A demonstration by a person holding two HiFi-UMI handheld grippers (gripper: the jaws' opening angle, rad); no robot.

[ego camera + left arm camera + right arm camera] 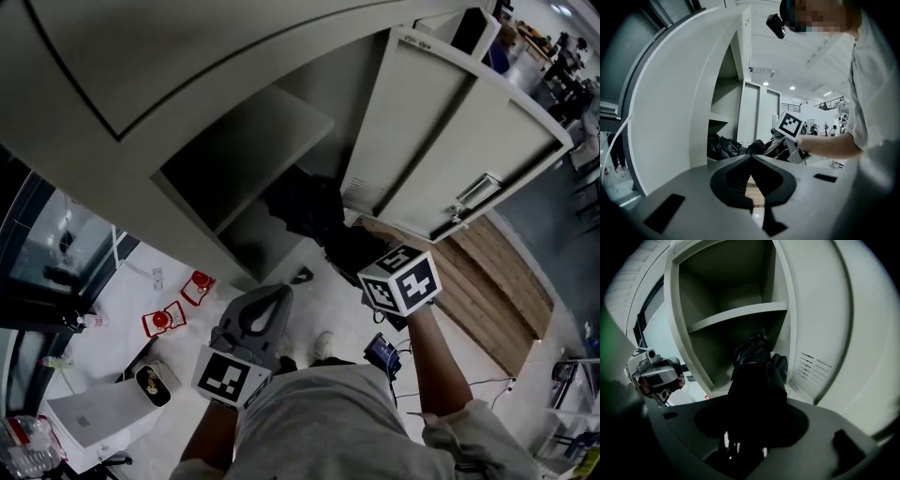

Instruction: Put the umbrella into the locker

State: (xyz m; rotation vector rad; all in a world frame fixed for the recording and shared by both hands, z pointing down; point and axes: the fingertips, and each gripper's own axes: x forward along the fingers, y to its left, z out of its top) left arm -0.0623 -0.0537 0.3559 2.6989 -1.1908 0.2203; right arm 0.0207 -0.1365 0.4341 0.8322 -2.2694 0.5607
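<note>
The black folded fabric umbrella [757, 380] lies with its far end already inside the lower compartment of the tall pale-grey metal locker [682, 333], under the grey metal shelf [736, 315], while its near end sticks out past the locker's front edge. That near end fills the space between the jaws of the right gripper [366, 258], which stand wide but pressed on the bunched cloth, so this gripper holds the umbrella, tilted downward toward the compartment. The left gripper [751, 161] hangs back and to the side, well apart from the umbrella, its jaws brought together at the tips with nothing between them. The locker's vented grey door [450, 141] stands swung open just beside the right gripper. In my judgement the placing is most of the way done but not finished, and the main danger is letting go too early: with part of the umbrella outside the opening, it could tip or slide out onto the white floor [314, 295]. The hold looks to be on loose cloth rather than a firm shaft, so the bundle may slip or sag during a push. Slack folds could catch on the bottom lip of the opening or the shelf edge, and the wide gripper body could knock the nearby door or frame if driven further in.
</note>
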